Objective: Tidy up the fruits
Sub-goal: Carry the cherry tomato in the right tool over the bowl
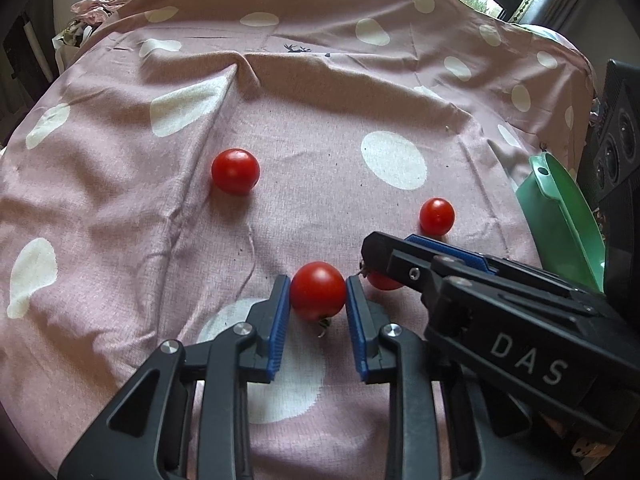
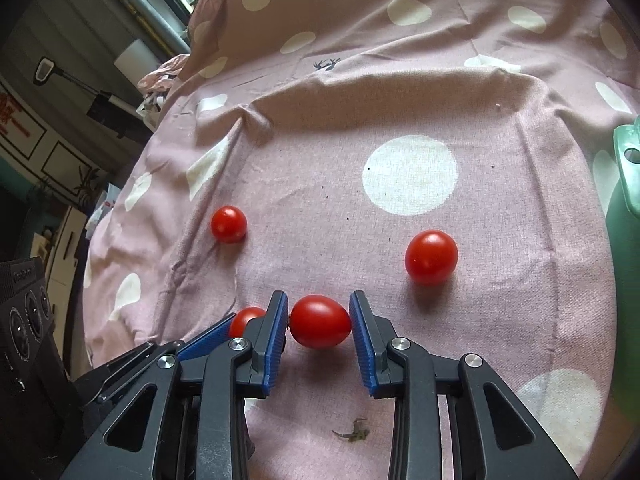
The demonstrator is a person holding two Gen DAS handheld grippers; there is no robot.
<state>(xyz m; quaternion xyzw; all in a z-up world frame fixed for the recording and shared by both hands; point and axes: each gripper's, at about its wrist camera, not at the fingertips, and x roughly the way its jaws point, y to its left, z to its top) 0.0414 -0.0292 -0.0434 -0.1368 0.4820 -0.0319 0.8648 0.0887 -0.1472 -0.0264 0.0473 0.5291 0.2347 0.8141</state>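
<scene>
Several red cherry tomatoes lie on a pink polka-dot cloth [image 1: 320, 140]. My left gripper [image 1: 318, 294] is shut on a round tomato [image 1: 317, 290] with a small green stem under it. My right gripper [image 2: 319, 322] is shut on an oval tomato [image 2: 320, 321]; that gripper shows in the left wrist view [image 1: 372, 264] just right of mine, with its tomato [image 1: 382, 281] mostly hidden. A loose tomato [image 1: 235, 171] lies far left and another [image 1: 437, 216] far right. In the right wrist view they show at left [image 2: 228, 223] and right [image 2: 431, 256]. The left gripper's tomato [image 2: 246, 320] peeks out beside the left finger.
A green plastic container [image 1: 568, 216] stands at the cloth's right edge; it also shows in the right wrist view [image 2: 628, 184]. A black speaker [image 1: 616, 140] is beyond it. A torn green stem [image 2: 352, 434] lies on the cloth. The cloth is wrinkled at the back.
</scene>
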